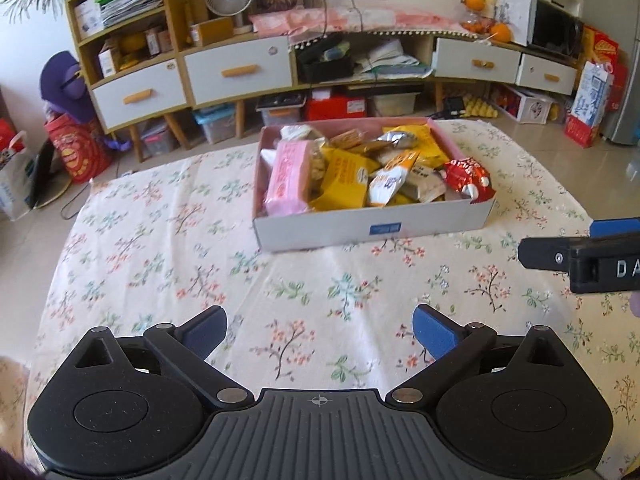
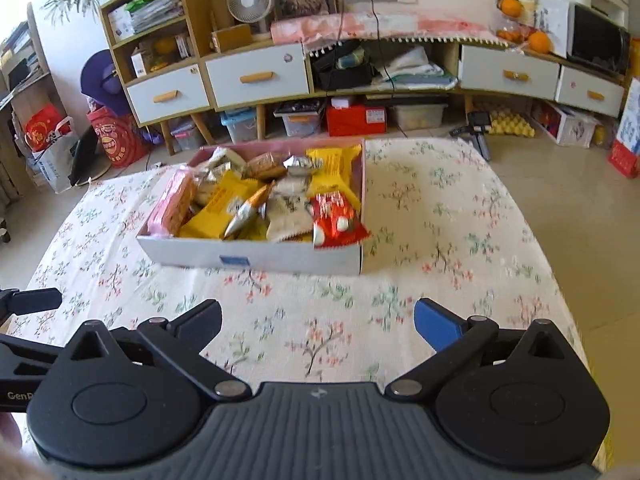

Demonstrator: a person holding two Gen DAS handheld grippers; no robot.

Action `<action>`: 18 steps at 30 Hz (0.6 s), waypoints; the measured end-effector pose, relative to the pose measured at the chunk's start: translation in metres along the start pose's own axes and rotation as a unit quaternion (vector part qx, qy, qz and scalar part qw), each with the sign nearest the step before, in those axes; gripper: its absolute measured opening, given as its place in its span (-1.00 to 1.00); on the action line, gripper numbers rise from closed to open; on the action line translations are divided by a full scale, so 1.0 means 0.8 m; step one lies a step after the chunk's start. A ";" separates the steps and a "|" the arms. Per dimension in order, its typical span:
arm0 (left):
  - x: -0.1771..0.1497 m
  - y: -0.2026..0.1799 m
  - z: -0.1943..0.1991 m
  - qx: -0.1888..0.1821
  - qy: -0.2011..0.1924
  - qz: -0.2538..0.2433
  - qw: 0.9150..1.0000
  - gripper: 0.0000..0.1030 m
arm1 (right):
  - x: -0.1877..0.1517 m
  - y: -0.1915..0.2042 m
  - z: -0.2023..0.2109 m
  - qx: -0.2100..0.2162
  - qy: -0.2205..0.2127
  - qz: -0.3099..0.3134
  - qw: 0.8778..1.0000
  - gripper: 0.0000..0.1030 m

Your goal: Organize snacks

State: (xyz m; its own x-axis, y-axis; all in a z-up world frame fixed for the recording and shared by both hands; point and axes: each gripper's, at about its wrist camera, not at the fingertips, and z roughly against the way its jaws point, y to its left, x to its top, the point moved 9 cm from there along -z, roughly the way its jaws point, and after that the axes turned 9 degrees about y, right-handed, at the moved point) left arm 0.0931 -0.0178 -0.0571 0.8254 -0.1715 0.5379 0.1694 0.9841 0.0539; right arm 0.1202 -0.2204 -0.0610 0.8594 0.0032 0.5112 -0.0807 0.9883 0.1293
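Observation:
A shallow white cardboard box with a pink inside sits on the floral tablecloth, heaped with snack packets. Among them are a pink pack, yellow packs and a red packet at the box's right front corner. My left gripper stands open over bare cloth, well short of the box, nothing between its fingers. My right gripper is likewise open and empty, nearer me than the box. Its fingers show at the right edge of the left wrist view.
Beyond the table stands a long wooden sideboard with white drawers, a fan, papers and oranges. Bins, boxes and bags lie on the floor below and beside it. The table's right edge drops to tiled floor.

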 end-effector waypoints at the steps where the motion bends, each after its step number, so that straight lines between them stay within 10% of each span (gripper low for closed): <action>1: -0.001 0.000 0.001 0.000 0.004 0.004 1.000 0.95 | -0.002 0.002 0.000 -0.004 0.003 0.006 1.000 0.99; 18: -0.010 0.011 0.006 0.029 0.017 0.041 0.999 0.96 | -0.016 0.026 0.009 -0.034 -0.010 0.075 0.997 0.99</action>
State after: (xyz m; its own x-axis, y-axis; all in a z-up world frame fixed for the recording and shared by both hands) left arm 0.0852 -0.0074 -0.0568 0.8532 -0.0916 0.5135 0.0702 0.9957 0.0610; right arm 0.1038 -0.2007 -0.0584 0.8299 0.1487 0.5378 -0.1723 0.9850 -0.0065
